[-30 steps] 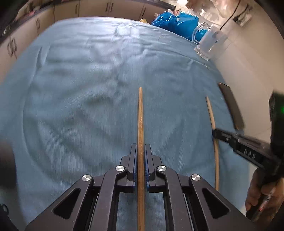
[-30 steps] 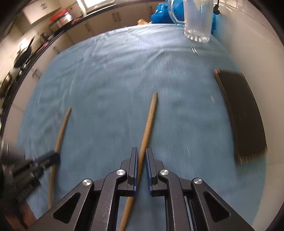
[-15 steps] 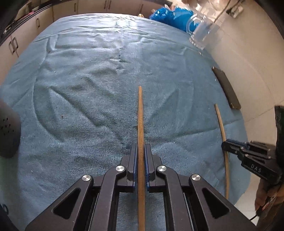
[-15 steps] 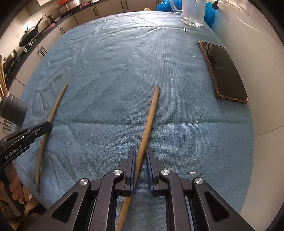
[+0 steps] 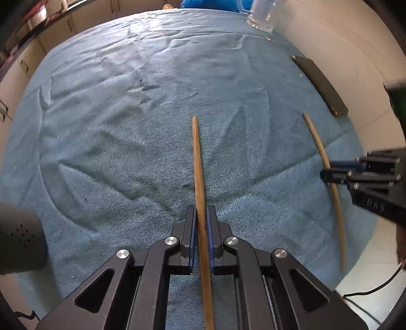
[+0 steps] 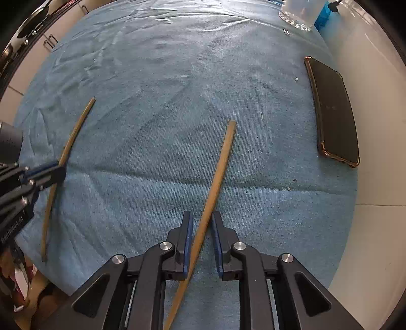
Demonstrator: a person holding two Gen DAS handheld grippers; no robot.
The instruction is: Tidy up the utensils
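While the left claw (image 5: 201, 223) clamps one wooden chopstick (image 5: 199, 175) over the blue towel (image 5: 121, 121) covering the surface, the right claw (image 6: 201, 226) has just been easing apart, its pads parted slightly around a second chopstick (image 6: 218, 172) that slants between them. Beyond that second stick, to its right, lies a dark phone (image 6: 335, 114); farther still from the phone stands a clear glass mug (image 6: 298, 12).

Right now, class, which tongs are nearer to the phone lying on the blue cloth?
Right. The right tongs straddle a chopstick with the phone just off to their right; the left tongs grip the other chopstick, farther from it.
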